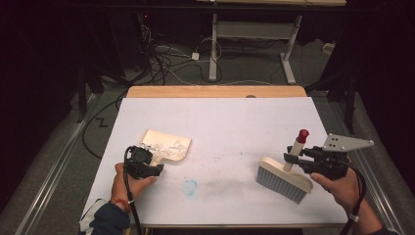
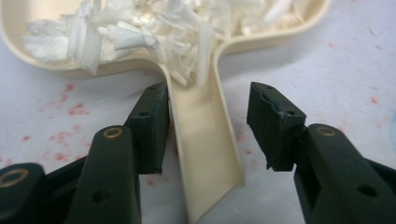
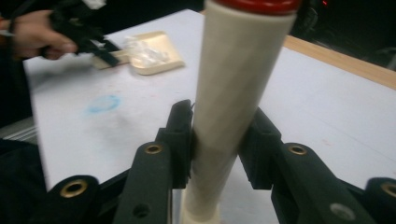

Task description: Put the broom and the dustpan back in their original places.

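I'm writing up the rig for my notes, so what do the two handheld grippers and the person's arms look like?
Both grippers are black, with two blocky jaws and brass-ringed pivot holes. The left gripper trails a black cable; that wrist wears a reddish band and a dark sleeve with a white patch. The right gripper carries a grey three-cornered plate with small holes, and its black cable runs past a pale wristband.

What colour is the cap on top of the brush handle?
Red; the cap on the cream brush handle shows best in the high view.

Dustpan [image 1: 166, 147] left of brush [image 1: 284, 178]
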### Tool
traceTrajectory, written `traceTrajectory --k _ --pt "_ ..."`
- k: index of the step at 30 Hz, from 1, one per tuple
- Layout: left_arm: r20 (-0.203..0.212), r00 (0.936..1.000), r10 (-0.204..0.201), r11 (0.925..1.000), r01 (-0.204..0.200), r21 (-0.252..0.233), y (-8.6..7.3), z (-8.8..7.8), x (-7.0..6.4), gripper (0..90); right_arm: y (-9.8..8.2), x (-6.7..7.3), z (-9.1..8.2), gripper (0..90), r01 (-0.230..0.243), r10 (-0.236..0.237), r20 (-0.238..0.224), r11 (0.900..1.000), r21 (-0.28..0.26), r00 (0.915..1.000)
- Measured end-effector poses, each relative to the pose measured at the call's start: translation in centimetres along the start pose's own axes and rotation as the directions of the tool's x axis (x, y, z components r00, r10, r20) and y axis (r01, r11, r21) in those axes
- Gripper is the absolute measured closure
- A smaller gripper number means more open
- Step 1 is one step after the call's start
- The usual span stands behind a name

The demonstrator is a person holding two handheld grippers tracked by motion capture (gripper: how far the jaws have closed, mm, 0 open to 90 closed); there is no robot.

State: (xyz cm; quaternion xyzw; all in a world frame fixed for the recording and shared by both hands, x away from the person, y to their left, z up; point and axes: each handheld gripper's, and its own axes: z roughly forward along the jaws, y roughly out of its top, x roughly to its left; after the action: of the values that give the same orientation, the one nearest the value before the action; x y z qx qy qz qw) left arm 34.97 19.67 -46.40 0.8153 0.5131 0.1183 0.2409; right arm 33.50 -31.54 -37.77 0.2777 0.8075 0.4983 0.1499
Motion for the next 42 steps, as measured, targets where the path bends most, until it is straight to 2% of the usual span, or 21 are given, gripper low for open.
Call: traceTrajectory --k 4,6,9,12,14,16,18,20,22,23,25,27,29,32,33,34,36,37,39,40,42 --pt "0.027 0.9991 0.033 0.9994 -0.033 0.001 -0.5 -0.1 -0.8 45.7 0.2 -2.2 1.1 62.7 -0.047 0.046 0.034 0.998 0.032 0.9984" --pt "0.048 0.9977 0.047 0.9989 -0.047 -0.011 -0.7 -0.2 -1.1 45.2 0.4 -2.9 1.6 60.9 -0.048 0.045 0.073 0.998 0.041 0.9963" --pt "0.044 0.9967 0.068 0.9977 -0.067 -0.012 -0.9 -0.2 -1.8 45.0 0.5 -3.7 2.4 59.2 -0.062 0.056 0.105 0.997 0.056 0.9930" --pt "0.047 0.9925 0.113 0.9936 -0.112 -0.005 -1.1 -0.2 -2.7 45.0 0.6 -4.4 3.4 57.9 -0.078 0.067 0.151 0.995 0.067 0.9862" --pt "0.044 0.9910 0.126 0.9920 -0.126 -0.013 -1.2 -0.2 -3.0 43.9 0.8 -4.8 4.1 57.2 -0.077 0.062 0.183 0.994 0.078 0.9812" --pt "0.046 0.9876 0.150 0.9886 -0.149 -0.019 -1.3 -0.2 -3.2 41.7 1.0 -5.1 4.8 56.9 -0.085 0.067 0.196 0.993 0.084 0.9784" --pt "0.017 0.9880 0.153 0.9879 -0.153 -0.026 -1.4 -0.3 -3.2 36.8 1.2 -5.3 5.5 56.6 -0.084 0.060 0.225 0.992 0.097 0.9725" --pt "0.015 0.9844 0.175 0.9828 -0.174 -0.061 -1.5 -0.5 -2.9 34.9 1.4 -5.4 6.1 55.6 -0.085 0.057 0.248 0.991 0.104 0.9671" --pt "0.010 0.9801 0.198 0.9736 -0.196 -0.117 -1.7 -0.9 -2.9 30.9 1.6 -5.6 6.7 55.2 -0.086 0.049 0.283 0.989 0.120 0.9578" --pt "0.004 0.9795 0.201 0.9703 -0.199 -0.138 -1.8 -1.1 -3.0 27.4 1.7 -5.7 7.0 55.2 -0.088 0.050 0.289 0.989 0.121 0.9562" --pt "-0.030 0.9759 0.216 0.9617 -0.218 -0.166 -2.0 -1.3 -3.2 26.0 1.7 -6.0 7.6 54.2 -0.082 0.038 0.304 0.988 0.133 0.9519" --pt "-0.051 0.9750 0.216 0.9570 -0.222 -0.187 -2.2 -1.5 -3.2 24.3 1.8 -6.2 8.3 53.3 -0.091 0.040 0.340 0.986 0.137 0.9395" --pt "-0.046 0.9764 0.211 0.9522 -0.216 -0.216 -2.4 -1.7 -3.1 24.2 2.1 -6.5 8.8 51.9 -0.096 0.041 0.372 0.987 0.129 0.9272" --pt "-0.056 0.9721 0.228 0.9389 -0.235 -0.252 -2.6 -2.1 -3.1 23.2 2.6 -6.7 9.3 48.0 -0.108 0.041 0.420 0.985 0.136 0.9064" --pt "-0.056 0.9709 0.233 0.9329 -0.239 -0.269 -2.7 -2.1 -3.0 22.5 2.6 -6.6 9.4 47.5 -0.107 0.041 0.428 0.986 0.131 0.9027" --pt "-0.054 0.9710 0.233 0.9310 -0.239 -0.276 -2.8 -2.1 -3.0 22.3 2.7 -6.5 9.5 47.1 -0.098 0.034 0.439 0.987 0.124 0.8978" --pt "-0.049 0.9687 0.244 0.9247 -0.247 -0.290 -2.8 -2.1 -3.0 21.5 2.8 -6.5 9.5 44.0 -0.084 0.024 0.475 0.991 0.104 0.8799" --pt "-0.053 0.9681 0.245 0.9213 -0.249 -0.299 -2.9 -2.1 -3.0 21.3 2.9 -6.6 9.4 43.3 -0.085 0.034 0.484 0.993 0.083 0.8743" --pt "-0.062 0.9622 0.265 0.9103 -0.271 -0.313 -2.9 -2.2 -3.2 21.3 3.1 -6.7 9.3 41.4 -0.092 0.052 0.500 0.994 0.055 0.8644" --pt "-0.073 0.9585 0.276 0.9037 -0.284 -0.320 -3.0 -2.4 -3.3 21.6 3.1 -6.6 9.3 41.1 -0.082 0.043 0.506 0.995 0.056 0.8615" --pt "-0.066 0.9563 0.285 0.8980 -0.290 -0.331 -3.0 -2.4 -3.3 21.7 3.2 -6.4 9.4 41.0 -0.074 0.037 0.492 0.996 0.056 0.8698"
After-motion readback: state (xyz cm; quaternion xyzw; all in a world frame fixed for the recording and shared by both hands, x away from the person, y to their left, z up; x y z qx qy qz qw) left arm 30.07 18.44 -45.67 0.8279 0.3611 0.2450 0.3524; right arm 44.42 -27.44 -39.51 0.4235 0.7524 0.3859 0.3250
